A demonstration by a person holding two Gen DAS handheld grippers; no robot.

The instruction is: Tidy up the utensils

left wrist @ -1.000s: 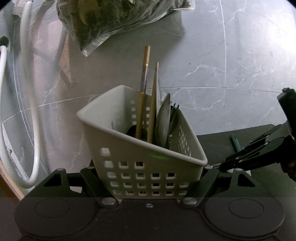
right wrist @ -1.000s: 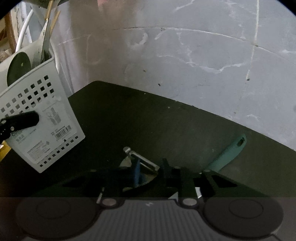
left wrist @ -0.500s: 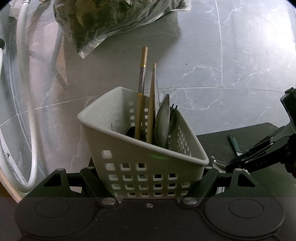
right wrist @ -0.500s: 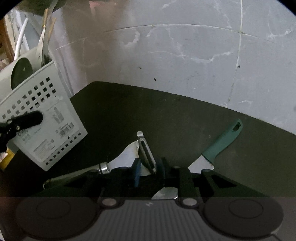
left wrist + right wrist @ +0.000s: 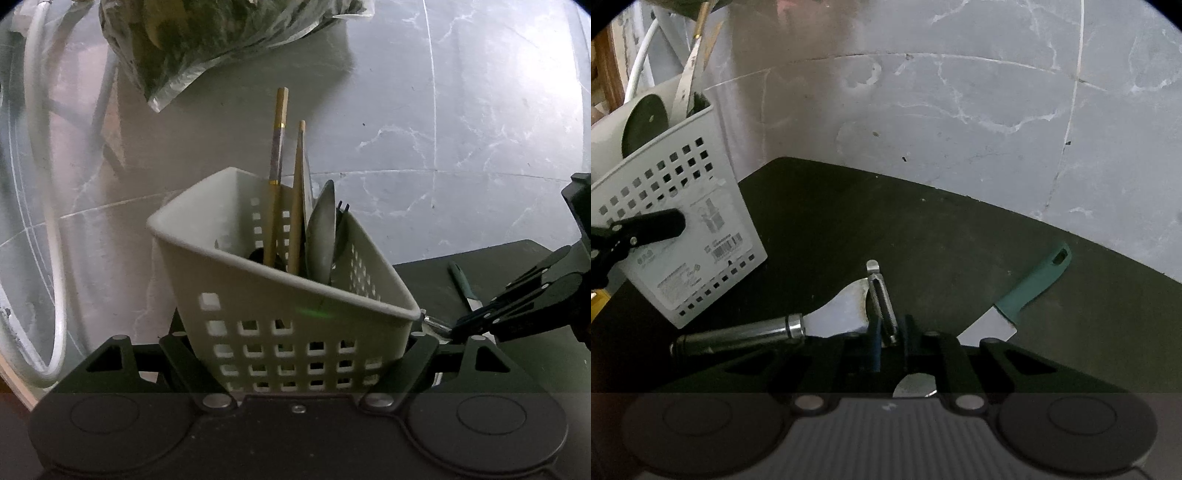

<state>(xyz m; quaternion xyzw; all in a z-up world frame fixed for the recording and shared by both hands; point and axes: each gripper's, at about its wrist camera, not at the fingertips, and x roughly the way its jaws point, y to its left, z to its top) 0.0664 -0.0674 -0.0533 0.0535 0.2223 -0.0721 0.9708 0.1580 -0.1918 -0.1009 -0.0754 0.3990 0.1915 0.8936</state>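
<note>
White perforated caddy (image 5: 280,314) holds 2 chopsticks (image 5: 277,173) and a spoon (image 5: 320,236) upright; peeler (image 5: 882,302) and teal-handled knife (image 5: 1030,288) lie on the dark mat.

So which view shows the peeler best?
The right wrist view: the peeler stands between the closing right gripper, slotted blade in full view. The left wrist view shows only a metal tip beside the basket that may be the peeler.
</note>
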